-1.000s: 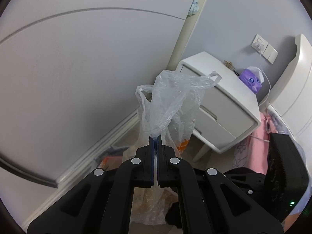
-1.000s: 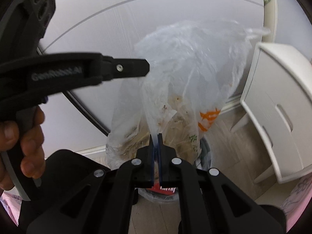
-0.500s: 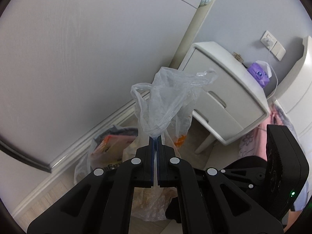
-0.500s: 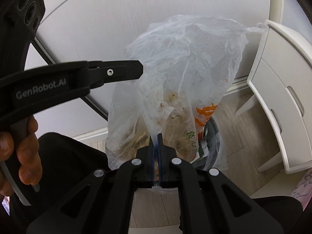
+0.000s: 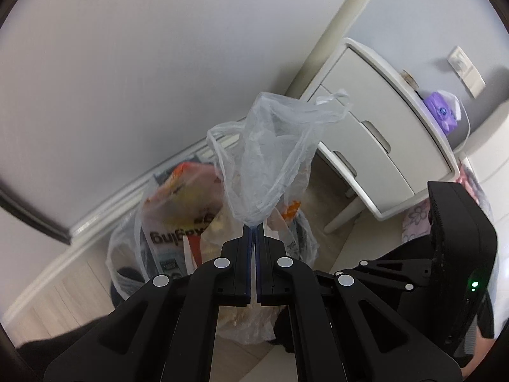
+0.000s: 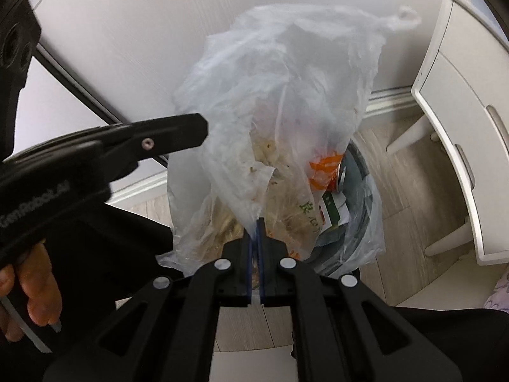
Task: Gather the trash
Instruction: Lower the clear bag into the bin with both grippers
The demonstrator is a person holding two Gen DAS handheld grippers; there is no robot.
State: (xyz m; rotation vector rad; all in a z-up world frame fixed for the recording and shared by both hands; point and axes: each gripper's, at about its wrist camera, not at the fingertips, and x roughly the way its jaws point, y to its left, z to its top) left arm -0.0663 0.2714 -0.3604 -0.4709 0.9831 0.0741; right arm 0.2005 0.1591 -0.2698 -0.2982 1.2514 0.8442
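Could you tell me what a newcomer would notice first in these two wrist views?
First, the clear plastic trash bag full of food-stained wrappers, mid-frame, pinched by both the left gripper and the right gripper. Beneath it sits a lined trash bin on the wood floor. To the right stands a white nightstand carrying a small purple gadget.

Two black handheld grippers. The left gripper (image 5: 254, 226) has its blue-padded fingers (image 5: 247, 238) pressed together, pinching thin clear plastic between the tips. The right gripper (image 6: 255, 221) is likewise clamped, fingers (image 6: 261, 235) nipping a fold of plastic. In the right wrist view, the person's left hand (image 6: 30, 289) wraps the left gripper's handle, fingers curled around it.
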